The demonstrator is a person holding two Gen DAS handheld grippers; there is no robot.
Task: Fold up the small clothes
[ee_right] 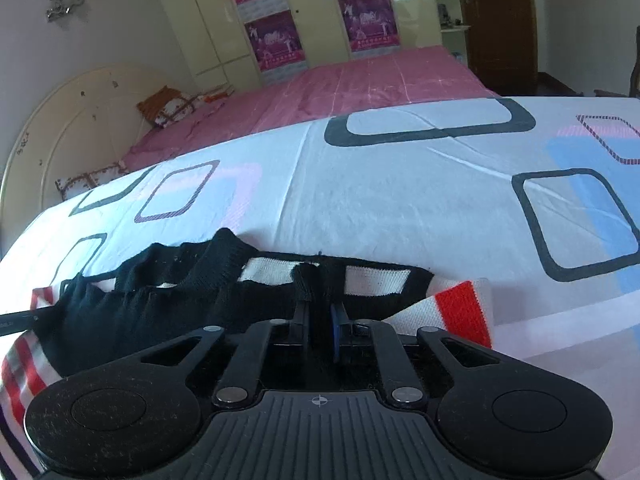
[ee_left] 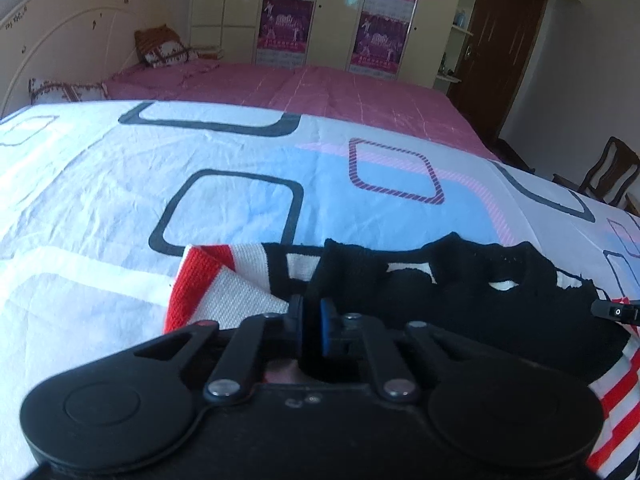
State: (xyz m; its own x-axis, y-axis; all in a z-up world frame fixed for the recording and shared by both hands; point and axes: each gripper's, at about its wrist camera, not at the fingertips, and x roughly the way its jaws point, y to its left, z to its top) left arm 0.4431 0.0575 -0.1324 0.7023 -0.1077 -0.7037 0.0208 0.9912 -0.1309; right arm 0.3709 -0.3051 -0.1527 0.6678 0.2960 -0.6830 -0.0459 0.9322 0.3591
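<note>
Bedroom furniture fills the background: a pale wardrobe [ee_left: 320,16] with purple posters is seen against the far wall, a dark door [ee_left: 504,40] to its right, and a pink bedspread [ee_left: 304,88] with cushions [ee_left: 164,46] by the headboard. Nearer, a white sheet [ee_left: 100,168] printed with rounded squares is spread as the working surface.

On that sheet a small knitted garment [ee_left: 440,280] is laid, black at the neck with white and red stripes. Its long axis runs across both views, left to right, just ahead of the fingers. One red-banded sleeve end [ee_left: 200,280] is seen to the left of the left gripper [ee_left: 310,322]; the other [ee_right: 460,304] lies to the right of the right gripper [ee_right: 320,322].

Both grippers are held low at the near edge of the garment. The left gripper's fingers are drawn narrow, with black fabric pinched between the blue pads [ee_left: 326,328]. The right gripper's fingers are likewise narrow, and a tuft of black knit is seen standing up between them (so both seem clamped on the shoulder line).

The coming fold is judged to turn on this: the garment lies forward of both grippers, each about equally near. Nothing stands in the way on the sheet beyond; only the loose sleeves may trail.
</note>
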